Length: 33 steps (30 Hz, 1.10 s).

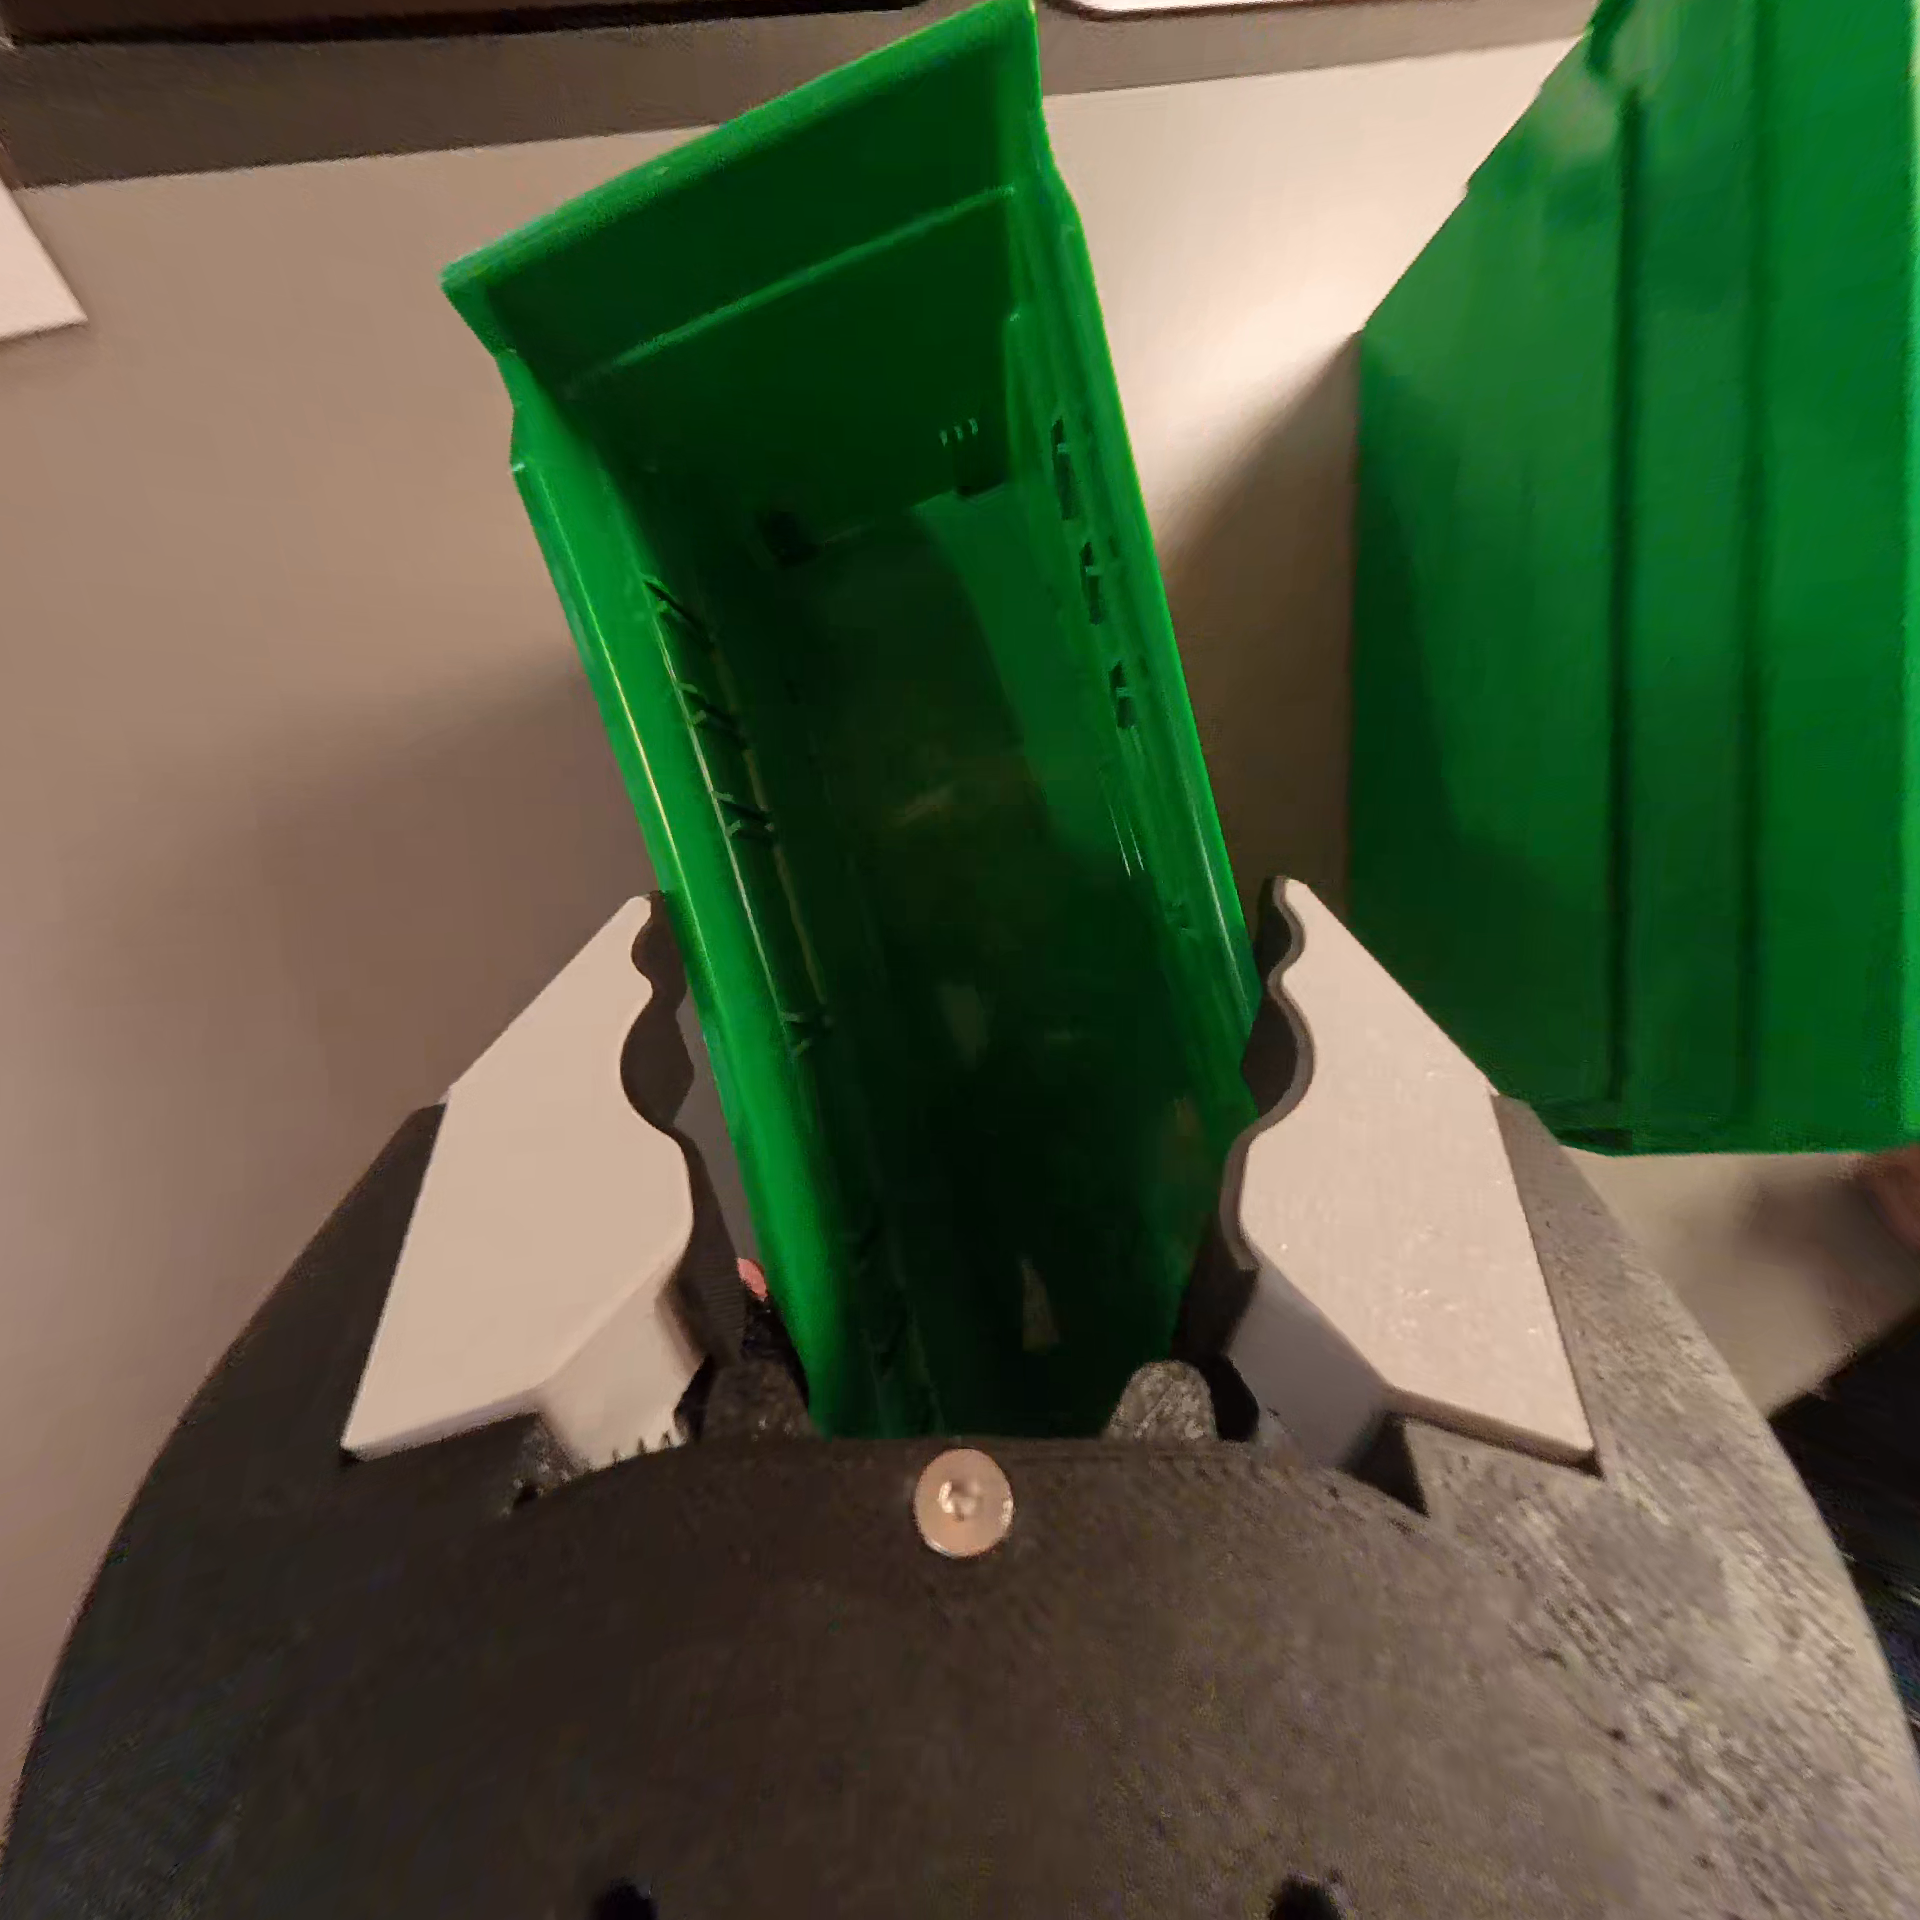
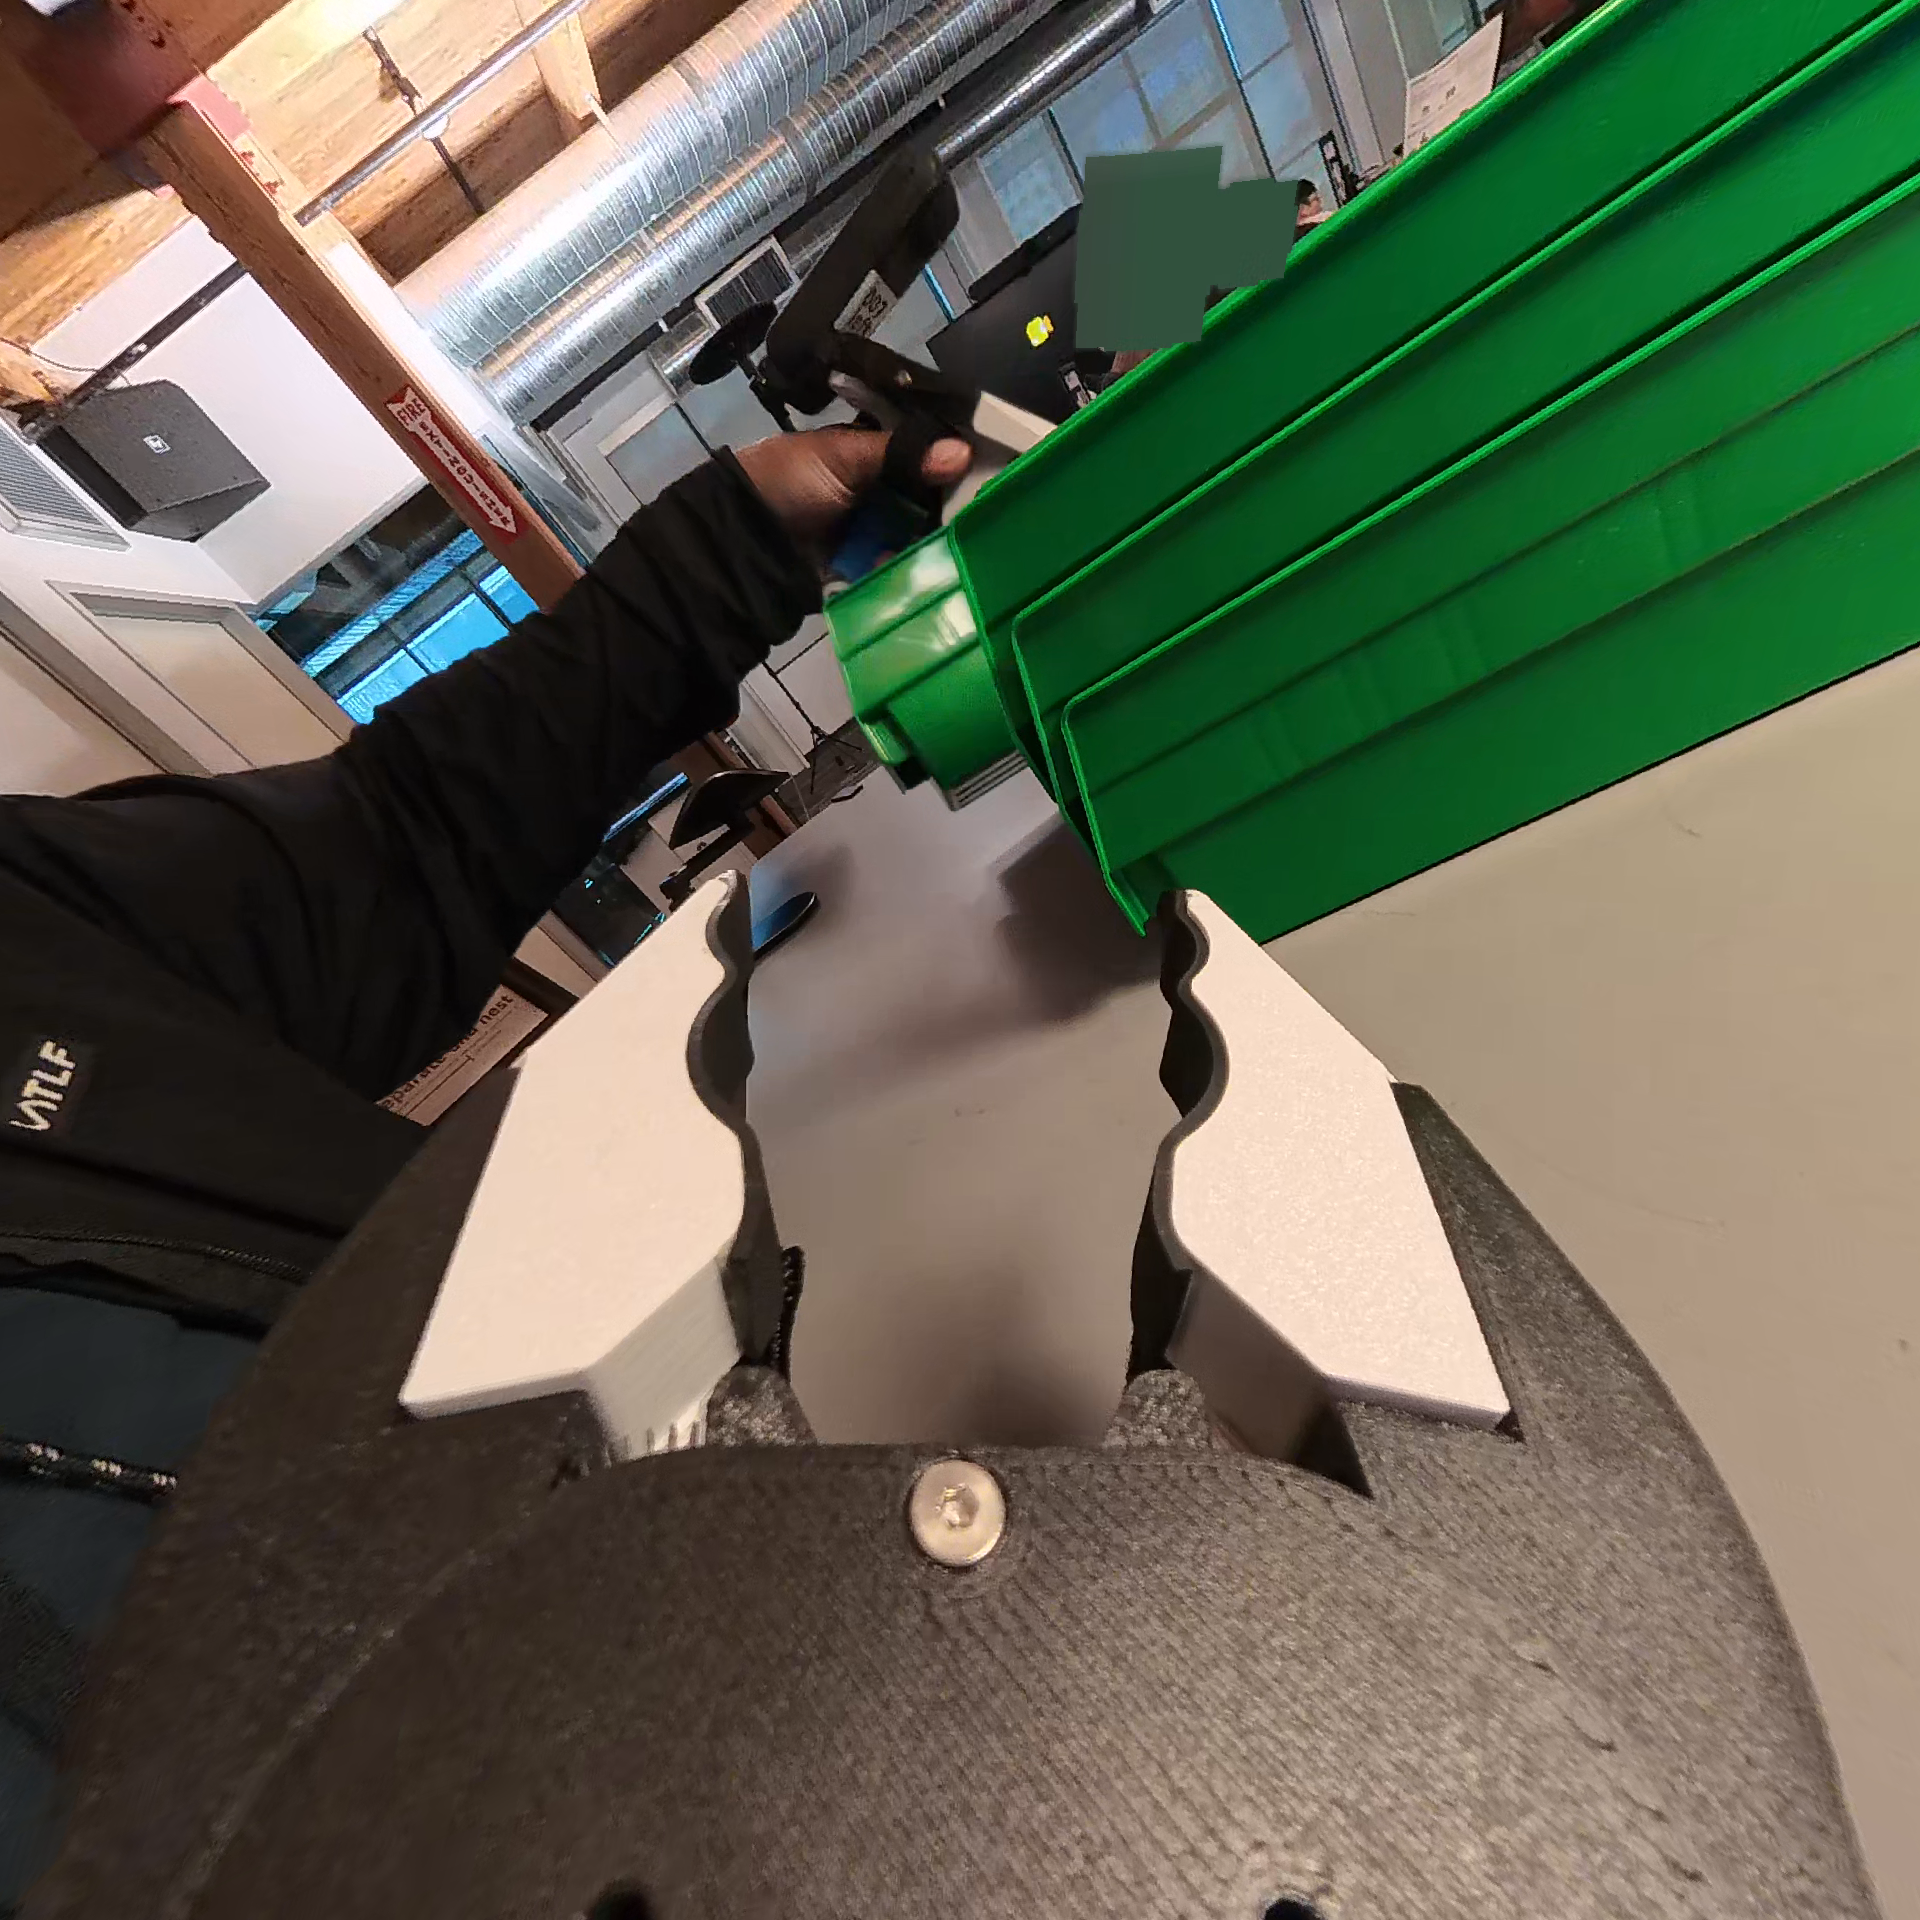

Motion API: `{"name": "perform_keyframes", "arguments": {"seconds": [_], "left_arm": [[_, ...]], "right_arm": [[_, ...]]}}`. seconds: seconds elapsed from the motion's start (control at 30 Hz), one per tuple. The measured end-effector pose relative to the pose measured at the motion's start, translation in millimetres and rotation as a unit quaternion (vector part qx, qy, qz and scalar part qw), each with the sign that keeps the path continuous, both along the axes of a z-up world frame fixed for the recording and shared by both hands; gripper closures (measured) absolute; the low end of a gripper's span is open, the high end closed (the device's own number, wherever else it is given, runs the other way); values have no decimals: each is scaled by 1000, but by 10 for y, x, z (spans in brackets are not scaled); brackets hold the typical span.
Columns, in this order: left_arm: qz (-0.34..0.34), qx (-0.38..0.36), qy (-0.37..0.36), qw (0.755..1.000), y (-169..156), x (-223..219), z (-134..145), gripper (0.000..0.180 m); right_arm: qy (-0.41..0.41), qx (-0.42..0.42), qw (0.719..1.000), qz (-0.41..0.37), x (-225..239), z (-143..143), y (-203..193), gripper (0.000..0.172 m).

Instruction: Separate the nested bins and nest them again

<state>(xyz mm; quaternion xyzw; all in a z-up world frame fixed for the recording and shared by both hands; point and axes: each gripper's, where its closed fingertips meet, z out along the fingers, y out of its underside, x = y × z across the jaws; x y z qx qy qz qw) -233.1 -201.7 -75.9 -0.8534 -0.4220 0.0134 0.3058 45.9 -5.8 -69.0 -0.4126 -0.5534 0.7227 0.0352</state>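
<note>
In the left wrist view my left gripper (image 1: pixel 966 899) is shut on a narrow green bin (image 1: pixel 831 623). The bin sits deep between the fingers with its open side toward the camera, and both pads press on its side walls. A larger green bin (image 1: pixel 1662 623) stands apart from it at the right. In the right wrist view that larger bin is a stack of nested green bins (image 2: pixel 1455 520) lying on the grey table (image 2: pixel 1558 1091). The held narrow bin (image 2: pixel 914 665) shows at the stack's left end, under the left gripper (image 2: pixel 935 436). My right gripper (image 2: pixel 956 914) is open and empty, its right fingertip (image 2: pixel 1184 935) just below the stack's rim corner.
A person's arm in a black sleeve (image 2: pixel 416 831) crosses the left of the right wrist view, the hand on the left gripper. A dark flat object (image 2: pixel 779 920) and a printed sheet (image 2: pixel 468 1049) lie on the table. Another sheet (image 1: pixel 31 281) lies at the far left.
</note>
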Motion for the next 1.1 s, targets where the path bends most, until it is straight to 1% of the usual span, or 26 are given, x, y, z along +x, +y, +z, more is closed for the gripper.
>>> {"name": "perform_keyframes", "arguments": {"seconds": [0.17,0.2,0.4,0.47,0.57,0.67,0.77,0.83,0.93,1.0,1.03,1.1], "left_arm": [[0,-89,55,994,53,2,-169,70],[-2,-100,63,993,75,12,-201,66],[-5,-118,84,989,158,50,-212,60],[-6,-108,95,990,191,57,-127,63],[0,-79,121,990,261,56,113,63],[-22,-17,140,990,481,160,410,65],[-51,3,151,987,684,296,567,68],[-70,1,149,986,813,386,570,69],[-100,-10,133,986,992,524,457,71],[-109,-13,129,986,1082,569,395,89],[-113,-11,126,986,1122,589,373,93],[-122,3,110,986,1212,648,348,93]], "right_arm": [[0,0,1000,1,0,-1,-2,91],[0,0,1000,0,1,1,-1,91],[0,-3,1000,5,19,5,-6,92],[2,-5,1000,3,22,13,0,92],[1,-4,1000,4,23,11,-1,92],[1,-4,1000,4,23,11,-1,92],[1,-4,1000,3,21,11,1,91],[1,-4,1000,3,22,11,0,91],[3,-4,1000,1,25,16,6,91],[0,-6,1000,3,35,13,7,91],[1,-7,1000,2,38,19,12,91],[3,-10,1000,1,38,25,21,92]]}}
